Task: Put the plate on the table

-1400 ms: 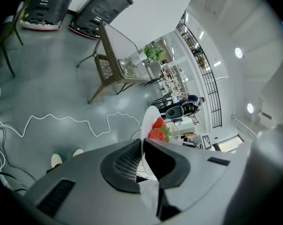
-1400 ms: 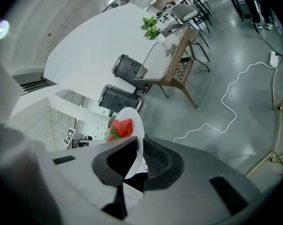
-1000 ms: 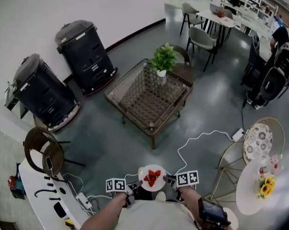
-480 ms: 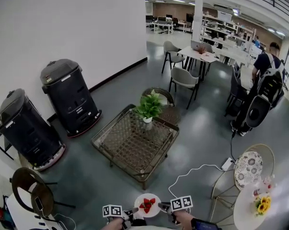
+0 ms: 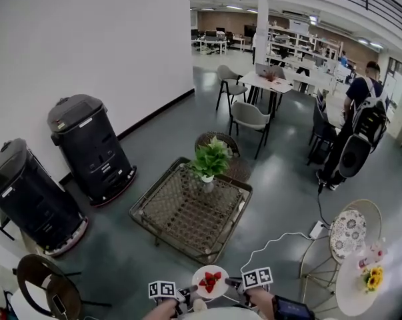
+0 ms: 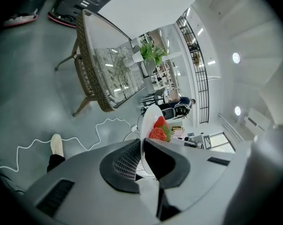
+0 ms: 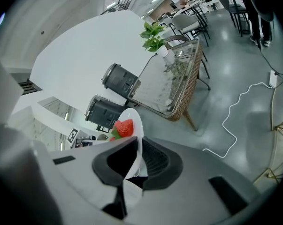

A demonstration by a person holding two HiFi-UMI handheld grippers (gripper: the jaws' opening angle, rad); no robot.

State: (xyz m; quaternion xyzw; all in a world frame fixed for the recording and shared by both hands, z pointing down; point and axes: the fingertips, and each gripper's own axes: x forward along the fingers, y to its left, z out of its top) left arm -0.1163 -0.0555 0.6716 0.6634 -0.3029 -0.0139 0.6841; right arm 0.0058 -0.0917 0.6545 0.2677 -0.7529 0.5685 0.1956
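- Clenched thin on opposite edges of a white plate (image 6: 148, 117): left tool (image 6: 142, 143) on one side, right tool (image 7: 139, 142) on the other, pads of each pressed to the rim.
- Held in the air between the two tools, close in front of the person, well short of the wicker-framed, glass-topped surface (image 5: 181, 212) out ahead of both tools.
- Round, so without a long axis; carried about level, face up, in the head view.
- Seen nearly edge-on from either tool, as a narrow white sliver running forward out of the jaws.
- Plain glossy white, shallow, with a raised rim.
- Topped at the middle with a small pile of red strawberries (image 7: 124, 127), green leaves attached, just beyond the jaw tips.
- Ahead of the tools, at the far edge of the surface: a potted plant (image 5: 211, 159) in a white pot, upright.
- Below and to the right tool's side: a white cable (image 5: 274, 242) snaking over the grey floor (image 5: 281, 179).
- Farther off past the right tool: a small round side surface (image 5: 361, 292) with yellow flowers.
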